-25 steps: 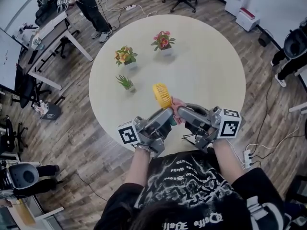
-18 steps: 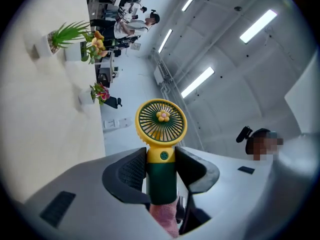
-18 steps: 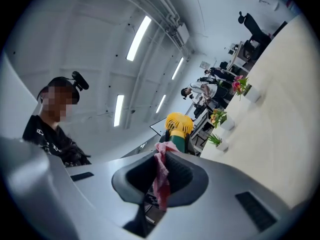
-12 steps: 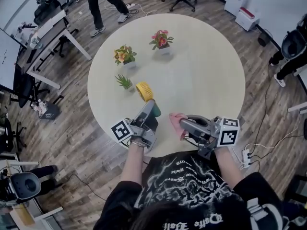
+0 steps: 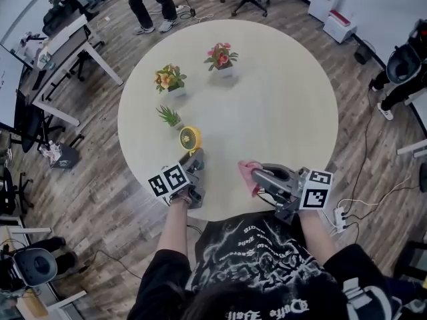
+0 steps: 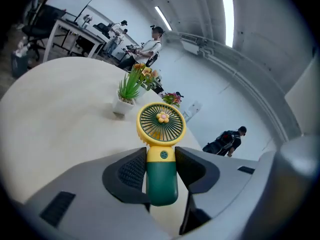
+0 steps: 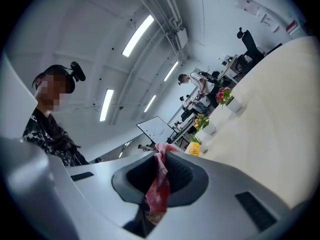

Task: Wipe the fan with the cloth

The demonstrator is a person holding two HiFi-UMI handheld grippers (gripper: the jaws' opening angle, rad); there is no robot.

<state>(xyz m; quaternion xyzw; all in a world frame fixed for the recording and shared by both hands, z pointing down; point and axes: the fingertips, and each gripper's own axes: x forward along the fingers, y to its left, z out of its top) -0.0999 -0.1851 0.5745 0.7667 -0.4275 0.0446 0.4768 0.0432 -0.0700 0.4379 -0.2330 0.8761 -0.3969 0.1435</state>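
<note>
Left gripper view: gripped the small plastic handheld fan, yellow head on green handle, by that handle between the pads of the left gripper, jaws roughly half closed, head upright. Held low at the near edge of the round cream table, possibly resting on it. Pinched the crumpled pink-red cloth tight in the right gripper, level, pointing across towards the fan, clearly apart. Judged wiping not under way.

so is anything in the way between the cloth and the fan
Nothing visible. Only bare table lies between the cloth in the right gripper and the fan in the left gripper; the green plant stands beyond the fan.
</note>
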